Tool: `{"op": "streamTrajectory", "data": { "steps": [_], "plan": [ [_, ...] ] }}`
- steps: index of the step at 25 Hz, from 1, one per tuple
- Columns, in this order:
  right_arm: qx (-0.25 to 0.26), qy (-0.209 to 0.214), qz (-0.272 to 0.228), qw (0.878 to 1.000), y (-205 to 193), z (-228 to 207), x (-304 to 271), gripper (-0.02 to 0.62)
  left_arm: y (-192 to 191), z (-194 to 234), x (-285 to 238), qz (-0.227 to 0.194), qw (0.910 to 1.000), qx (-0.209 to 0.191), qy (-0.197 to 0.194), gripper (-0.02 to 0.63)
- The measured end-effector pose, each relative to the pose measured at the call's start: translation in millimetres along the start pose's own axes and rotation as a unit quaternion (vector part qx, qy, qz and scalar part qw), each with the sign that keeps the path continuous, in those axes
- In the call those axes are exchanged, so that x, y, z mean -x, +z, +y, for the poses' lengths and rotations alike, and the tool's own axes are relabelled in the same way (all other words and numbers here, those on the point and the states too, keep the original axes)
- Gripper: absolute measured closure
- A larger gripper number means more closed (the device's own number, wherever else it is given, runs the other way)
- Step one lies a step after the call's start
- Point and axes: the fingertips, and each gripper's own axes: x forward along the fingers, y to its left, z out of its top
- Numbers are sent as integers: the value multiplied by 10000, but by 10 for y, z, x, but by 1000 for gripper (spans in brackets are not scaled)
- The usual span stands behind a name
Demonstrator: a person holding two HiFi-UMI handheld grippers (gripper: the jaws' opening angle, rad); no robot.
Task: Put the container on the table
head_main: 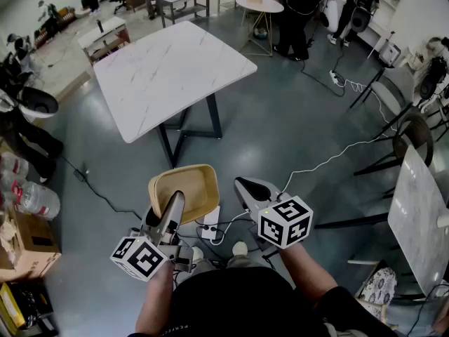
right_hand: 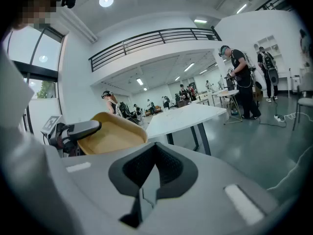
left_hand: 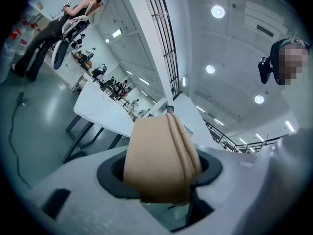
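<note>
A tan, shallow container hangs in the air over the floor, in front of me. My left gripper is shut on its near rim. In the left gripper view the container fills the gap between the jaws, seen edge on. My right gripper is to the right of the container, apart from it, with its jaws shut and nothing between them. From the right gripper view I see the container held level by the left gripper. The white marble table stands further ahead, its top bare.
A power strip and cables lie on the grey floor below the grippers. Chairs and another marble table are at the right. A cardboard box and bottles sit at the left. People stand at the back.
</note>
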Motion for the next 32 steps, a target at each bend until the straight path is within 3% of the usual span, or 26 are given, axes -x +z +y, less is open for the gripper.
{"op": "streamTrajectory", "data": {
  "steps": [13, 24, 32],
  "plan": [
    [-332, -229, -44, 9992, 6, 189, -294, 595, 159, 260, 89, 257, 9994, 128, -184, 365],
    [-238, -656, 74, 9975, -93, 464, -724, 595, 368, 719, 219, 523, 9976, 272, -364, 365],
    [-267, -974, 54, 9949, 3, 288, -696, 594, 349, 795, 62, 662, 9952, 531, -478, 365]
  ]
}}
